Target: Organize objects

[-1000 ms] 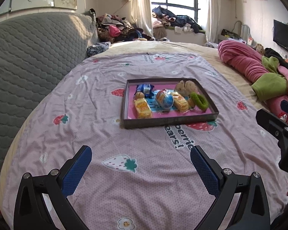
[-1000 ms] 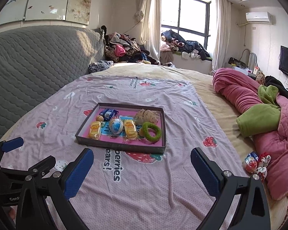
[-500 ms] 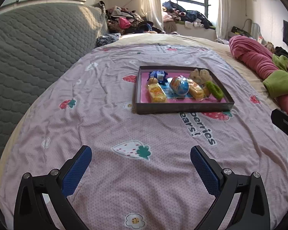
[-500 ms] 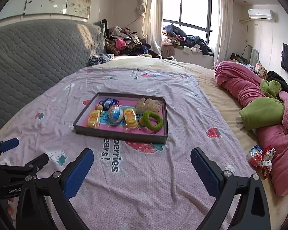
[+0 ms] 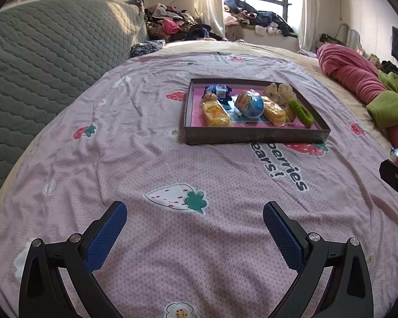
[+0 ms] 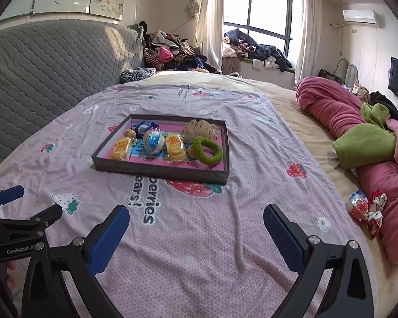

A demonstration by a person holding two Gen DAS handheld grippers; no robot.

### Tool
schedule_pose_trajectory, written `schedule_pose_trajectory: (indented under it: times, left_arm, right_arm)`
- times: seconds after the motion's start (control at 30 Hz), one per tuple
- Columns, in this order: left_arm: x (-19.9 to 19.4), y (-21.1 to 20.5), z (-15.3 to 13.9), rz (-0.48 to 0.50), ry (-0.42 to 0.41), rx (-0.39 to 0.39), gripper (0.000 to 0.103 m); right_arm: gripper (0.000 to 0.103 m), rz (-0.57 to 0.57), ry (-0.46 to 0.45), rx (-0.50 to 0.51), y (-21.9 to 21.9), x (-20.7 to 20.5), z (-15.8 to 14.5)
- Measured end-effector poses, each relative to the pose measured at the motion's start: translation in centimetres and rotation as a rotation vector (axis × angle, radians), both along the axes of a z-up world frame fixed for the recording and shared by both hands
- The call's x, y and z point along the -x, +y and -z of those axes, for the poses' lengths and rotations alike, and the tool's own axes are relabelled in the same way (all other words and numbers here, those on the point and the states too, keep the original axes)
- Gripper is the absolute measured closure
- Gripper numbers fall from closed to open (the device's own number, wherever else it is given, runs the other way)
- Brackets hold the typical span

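A dark shallow tray point(image 5: 254, 135) point(image 6: 159, 169) with a pink floor sits mid-bed on a strawberry-print sheet. In it lie two yellow snack packs point(image 5: 216, 110) point(image 6: 122, 148), a blue-and-orange wrapped ball point(image 5: 250, 104) point(image 6: 153, 140), a blue packet point(image 5: 217, 90), a beige plush point(image 6: 201, 129) and a green fuzzy ring point(image 5: 301, 111) point(image 6: 207, 150). My left gripper point(image 5: 195, 234) is open and empty, well short of the tray. My right gripper point(image 6: 196, 235) is open and empty too, with the left tool point(image 6: 16, 228) at its lower left. Red-and-white wrapped sweets point(image 6: 366, 206) lie loose by the pink quilt.
A rolled pink quilt point(image 6: 342, 114) with a green lining point(image 6: 363, 143) lies along the right side of the bed. A grey quilted headboard point(image 5: 39, 61) rises at the left. Clothes point(image 6: 172, 53) are piled by the window beyond the bed.
Both grippers have shifted over the sheet and drawn back slightly; in the left view the tray has slid from centre toward the upper right. Both jaws remain open, nothing picked up.
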State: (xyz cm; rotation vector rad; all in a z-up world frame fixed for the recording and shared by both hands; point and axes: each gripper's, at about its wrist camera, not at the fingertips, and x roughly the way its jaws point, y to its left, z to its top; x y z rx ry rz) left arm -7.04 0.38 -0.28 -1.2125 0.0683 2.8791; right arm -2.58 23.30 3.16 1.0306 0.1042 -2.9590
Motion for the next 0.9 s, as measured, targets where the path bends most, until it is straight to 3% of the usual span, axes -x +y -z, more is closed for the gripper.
schedule_pose_trajectory:
  times: [0.33,0.9]
  left_arm:
    - [0.1,1.1,1.4,0.027,0.010,0.009,0.001]
    - [0.7,1.0,3.5,0.013,-0.017,0.003,0.001]
  right_arm:
    - [0.001,0.021,-0.042,0.016,1.4,0.4,3.1]
    - [0.001,0.031,-0.068,0.016,2.3,0.6,5.5]
